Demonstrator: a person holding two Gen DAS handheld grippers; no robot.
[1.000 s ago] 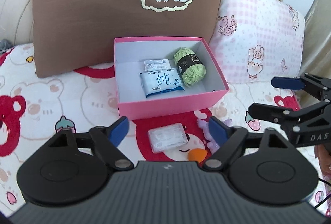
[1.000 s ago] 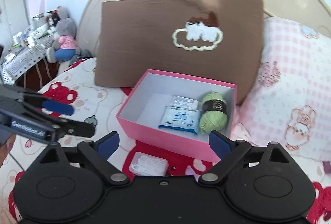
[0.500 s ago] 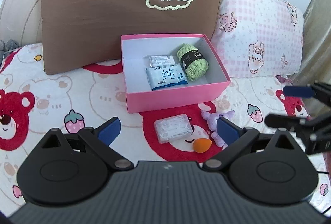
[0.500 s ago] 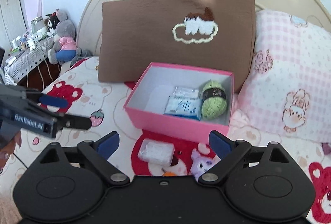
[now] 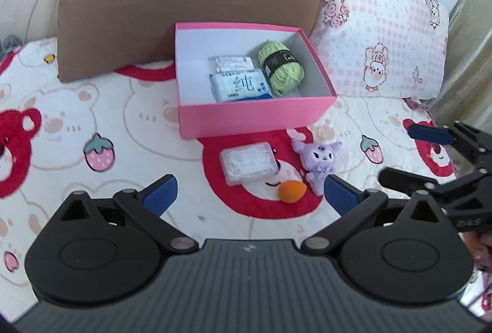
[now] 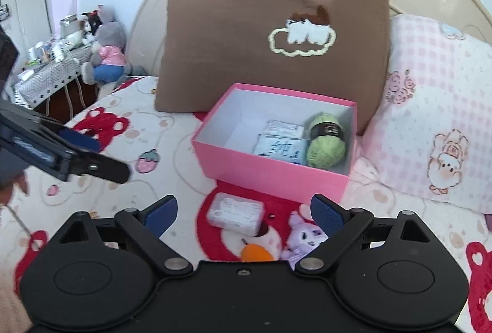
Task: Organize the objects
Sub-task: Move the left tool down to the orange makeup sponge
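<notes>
Left wrist view: left gripper (image 5: 249, 193), jaws opening and empty, and right gripper (image 5: 409, 151), spread and empty, flank the clear plastic case (image 5: 247, 162) awaiting transfer into the pink box (image 5: 258, 117).

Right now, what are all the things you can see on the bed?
pink box: 1, pink, open, on the bedspread
green yarn ball: 1, in box, right side
tissue pack: 1, white-blue, in box
small sachet: 1, white, in box behind tissue pack
clear plastic case: 1, before box
purple plush toy: 1, right of case
orange sponge: 1, nearest
brown pillow: 1, behind box
pink checked pillow: 1, right
grey plush toy: 1, beside bed
left gripper: opening, empty
right gripper: open, empty
</notes>
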